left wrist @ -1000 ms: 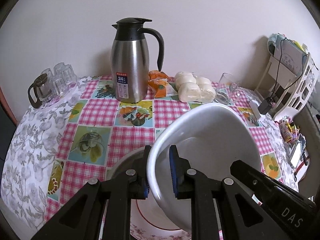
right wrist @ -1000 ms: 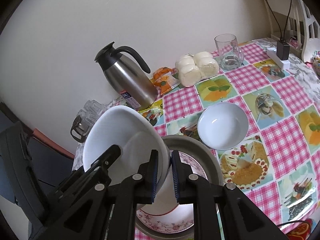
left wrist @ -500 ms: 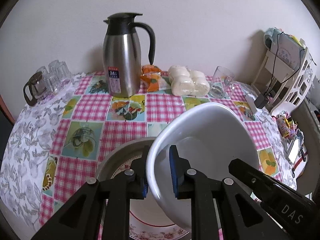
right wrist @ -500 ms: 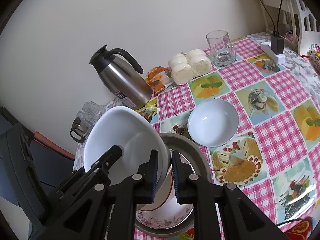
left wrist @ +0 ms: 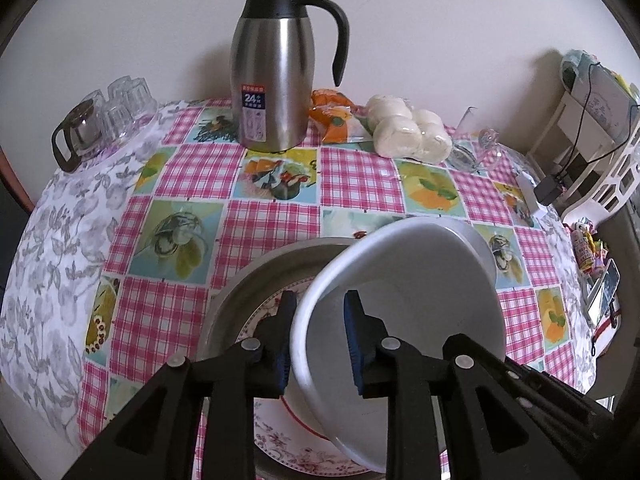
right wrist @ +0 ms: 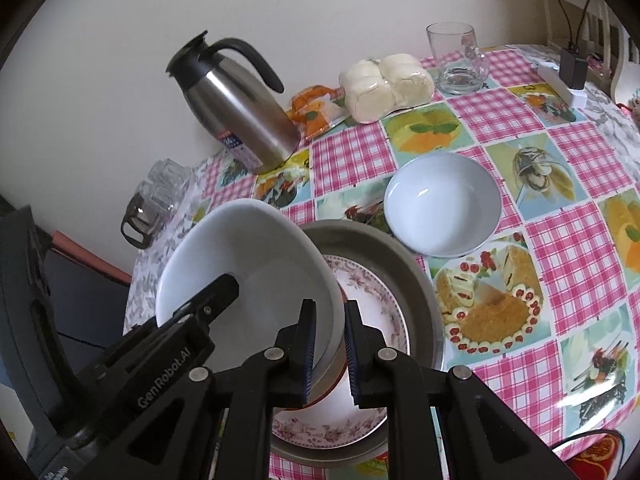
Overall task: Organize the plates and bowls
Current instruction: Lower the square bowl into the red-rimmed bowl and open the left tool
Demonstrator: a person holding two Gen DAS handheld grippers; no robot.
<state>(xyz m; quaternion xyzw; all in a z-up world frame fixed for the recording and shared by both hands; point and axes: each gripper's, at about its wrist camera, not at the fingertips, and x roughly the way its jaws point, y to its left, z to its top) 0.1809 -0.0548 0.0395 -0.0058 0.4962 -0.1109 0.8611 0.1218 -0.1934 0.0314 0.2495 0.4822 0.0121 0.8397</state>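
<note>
Both tongs (left wrist: 318,344) (right wrist: 329,350) clamped on tilted white bowl (right wrist: 256,272) above floral plate (right wrist: 372,300).

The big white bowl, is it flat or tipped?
Tipped. The bowl leans on edge above the plate, rim pinched by the left gripper and right gripper.

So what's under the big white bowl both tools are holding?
Under the tilted white bowl sits a floral plate inside a grey metal pan. The bowl covers the plate's left part, so anything there is hidden.
</note>
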